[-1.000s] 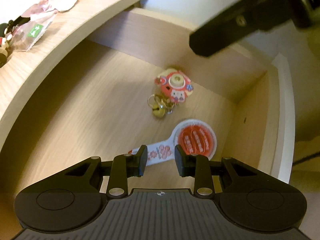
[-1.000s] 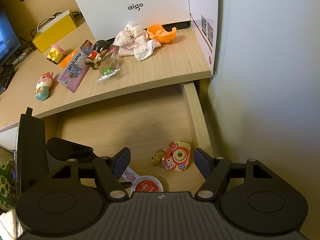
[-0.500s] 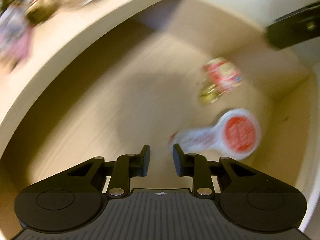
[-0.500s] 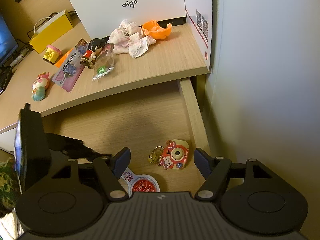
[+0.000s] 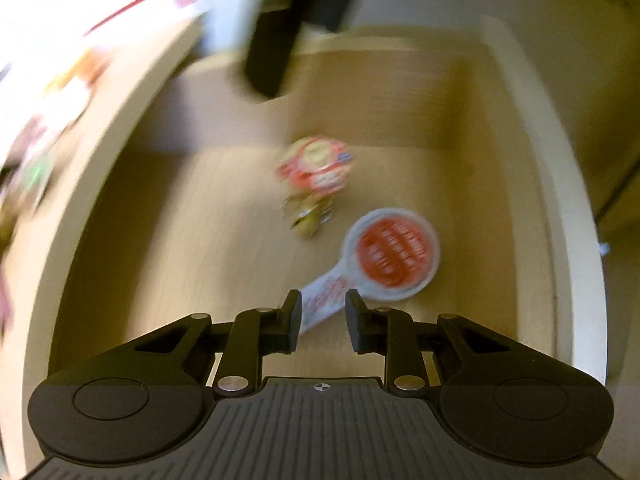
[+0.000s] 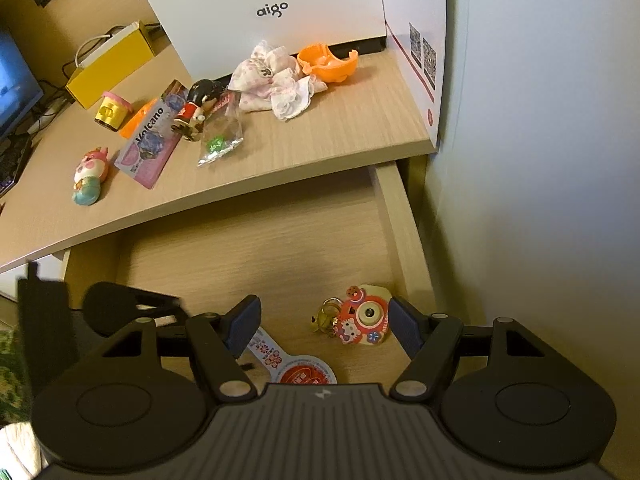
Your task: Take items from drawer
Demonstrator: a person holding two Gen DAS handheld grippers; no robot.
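Observation:
The wooden drawer (image 6: pixel 404 232) stands pulled out under the desk. Two things lie on its floor near the right wall: a red camera-shaped keychain (image 6: pixel 364 316) with gold rings, and a white paddle-shaped tag with a red disc (image 6: pixel 304 372). The left wrist view is blurred; there the keychain (image 5: pixel 316 168) lies beyond the tag (image 5: pixel 396 252). My left gripper (image 5: pixel 321 312) is low in the drawer, narrowly open, with the tag's handle end between its fingertips. My right gripper (image 6: pixel 325 320) hovers above, wide open and holding nothing, over the keychain and tag.
On the desk top (image 6: pixel 340 140) lie a white aigo box (image 6: pixel 260 12), an orange shell toy (image 6: pixel 326 62), a crumpled cloth (image 6: pixel 276 80), a plastic bag (image 6: pixel 222 136), a Volcano pack (image 6: pixel 150 140) and small figures. A yellow box (image 6: pixel 112 64) stands behind. A wall (image 6: pixel 540 160) closes the right side.
My left gripper has swung right and moved in on the tag, so its handle now sits between the fingertips. The right gripper has drifted slightly and stays open.

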